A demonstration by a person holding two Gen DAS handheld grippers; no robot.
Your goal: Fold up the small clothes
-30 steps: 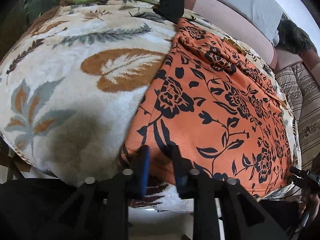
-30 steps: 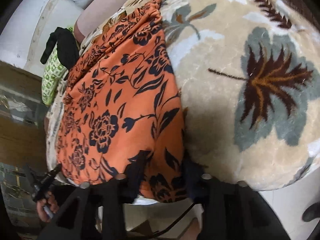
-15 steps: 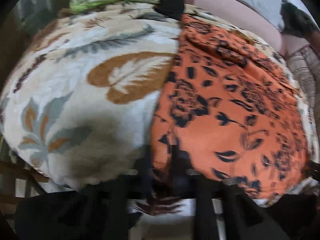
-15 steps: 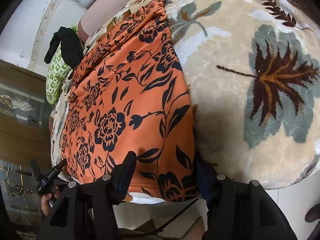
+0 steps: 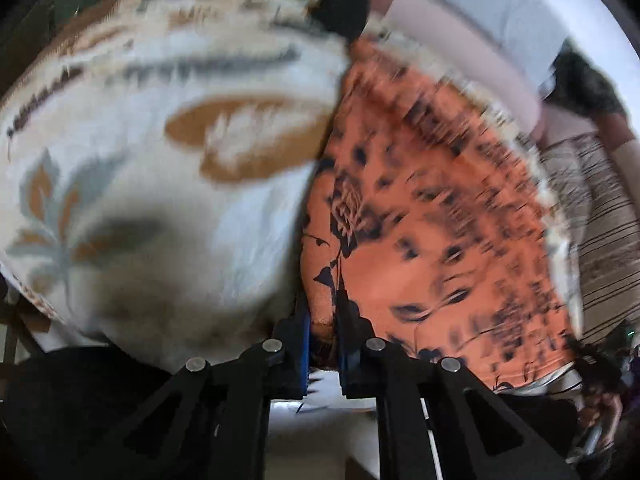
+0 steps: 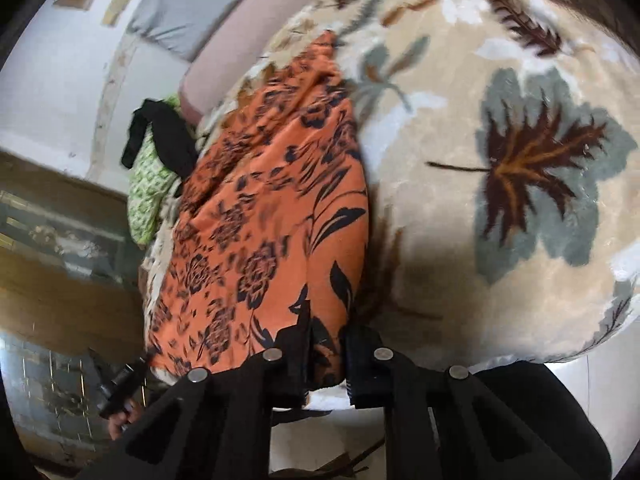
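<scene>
An orange garment with black flowers (image 5: 432, 216) lies spread on a cream blanket with leaf prints (image 5: 132, 168). My left gripper (image 5: 323, 320) is shut on the garment's near left corner, at the blanket's front edge. In the right wrist view the same orange garment (image 6: 272, 224) runs away from me, and my right gripper (image 6: 327, 344) is shut on its near right corner. The left wrist view is blurred by motion.
A green patterned cushion (image 6: 150, 196) with a black cloth (image 6: 168, 140) over it lies at the garment's far end. A pink and grey bolster (image 5: 472, 52) lines the back. A striped cover (image 5: 608, 240) lies to the right. The blanket (image 6: 520, 184) extends right of the garment.
Both grippers have closed from open onto the garment's near corners. The near hem has bunched between the fingers and both views have shifted, the left one now blurred.
</scene>
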